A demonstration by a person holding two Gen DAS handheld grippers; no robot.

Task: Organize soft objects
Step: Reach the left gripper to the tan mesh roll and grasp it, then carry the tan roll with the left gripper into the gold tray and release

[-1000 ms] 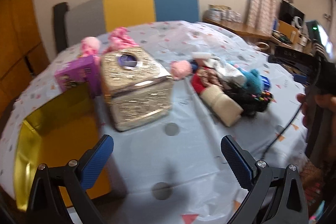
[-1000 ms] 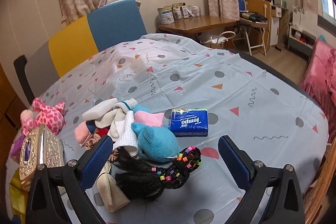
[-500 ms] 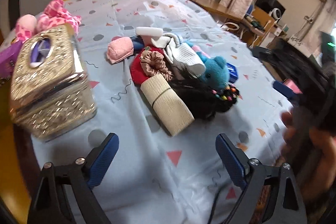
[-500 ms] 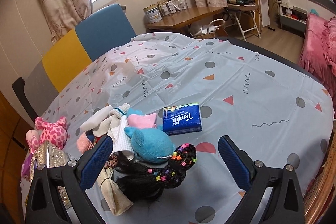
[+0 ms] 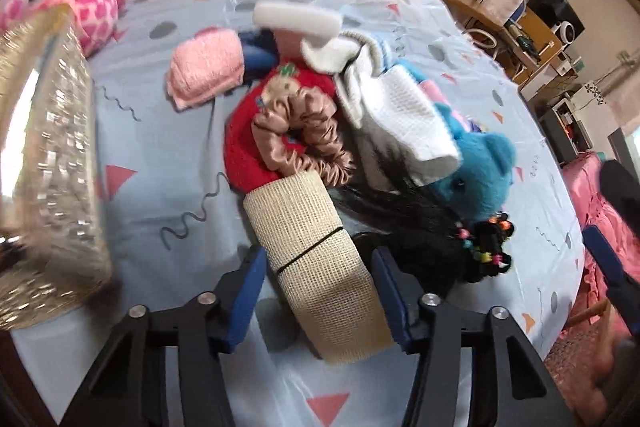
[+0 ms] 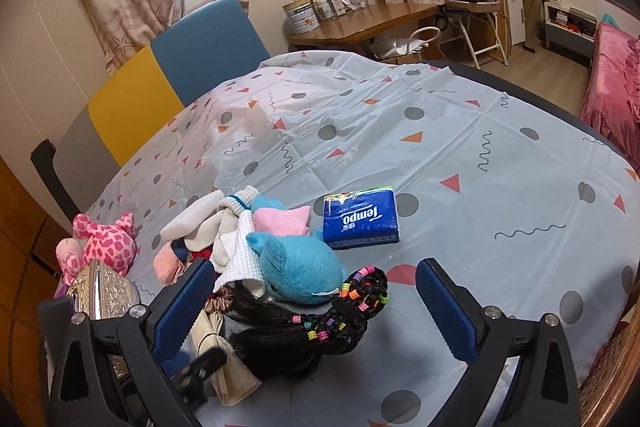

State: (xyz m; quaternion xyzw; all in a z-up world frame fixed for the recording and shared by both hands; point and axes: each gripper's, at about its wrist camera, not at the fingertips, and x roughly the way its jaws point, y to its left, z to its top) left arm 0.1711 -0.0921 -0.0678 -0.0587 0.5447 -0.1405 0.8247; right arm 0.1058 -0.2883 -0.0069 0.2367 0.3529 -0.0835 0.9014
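A heap of soft things lies on the patterned tablecloth (image 6: 460,131). My left gripper (image 5: 318,267) points steeply down at it. Its jaws are closing, with a beige woven roll (image 5: 312,255) between them; the pads stand right beside its sides, a thin gap showing on the left. Behind the roll lie a satin scrunchie (image 5: 304,131) on a red knit piece (image 5: 240,155), a pink knit bundle (image 5: 208,67), a white waffle cloth (image 5: 408,119), a blue plush (image 6: 300,263) and a black braided hairpiece (image 6: 320,323). My right gripper (image 6: 316,267) hovers open above the hairpiece, holding nothing.
A glittery gold tissue box (image 5: 48,167) stands left of the heap, with a pink spotted plush (image 5: 80,3) behind it. A blue Tempo tissue pack (image 6: 360,219) lies to the right of the heap. A colour-block chair (image 6: 168,83) stands at the table's far side.
My left gripper has swung from the gold box to the heap and dropped lower. Its wide jaws have narrowed around the beige roll. The right gripper has hardly moved.
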